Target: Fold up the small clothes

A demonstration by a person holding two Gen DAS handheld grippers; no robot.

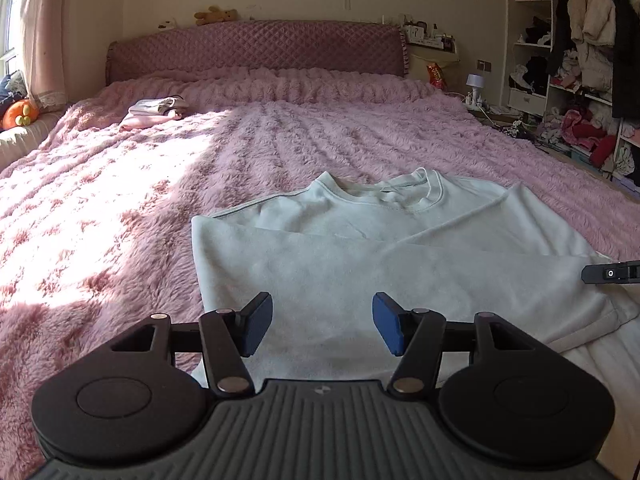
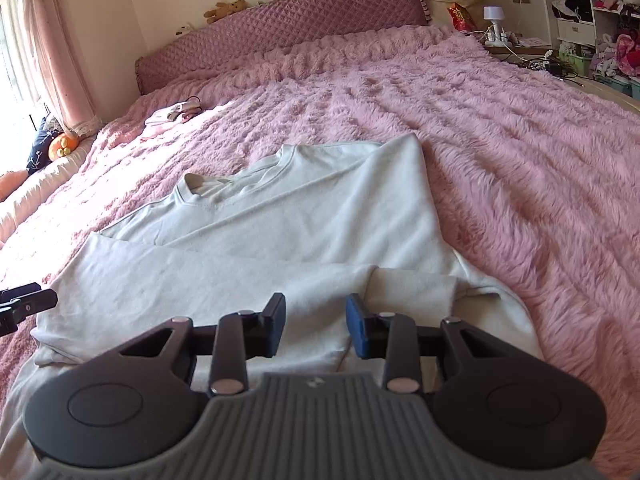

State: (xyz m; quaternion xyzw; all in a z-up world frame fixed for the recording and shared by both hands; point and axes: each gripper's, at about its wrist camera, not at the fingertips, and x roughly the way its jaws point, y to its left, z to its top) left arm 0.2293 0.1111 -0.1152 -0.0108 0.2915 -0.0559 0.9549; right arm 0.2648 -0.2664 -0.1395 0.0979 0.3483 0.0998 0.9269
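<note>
One pale sweatshirt (image 1: pixel 360 240) on one bed (image 1: pixel 120 200) under one pink plush blanket (image 2: pixel 520 160); two hand-held grippers, left (image 1: pixel 322 330) and right (image 2: pixel 316 330); one stack of folded clothes (image 1: pixel 158 109); one teddy bear (image 1: pixel 215 15); one quilted headboard (image 1: pixel 256 46).

Left tongs (image 1: pixel 322 329) gape empty over the pale sweatshirt (image 1: pixel 360 248).

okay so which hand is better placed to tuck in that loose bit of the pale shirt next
Probably right. The right tool hangs open just above the loose cuff flap on the pale shirt. The left tool, also open, sits over flat, already folded cloth.
</note>
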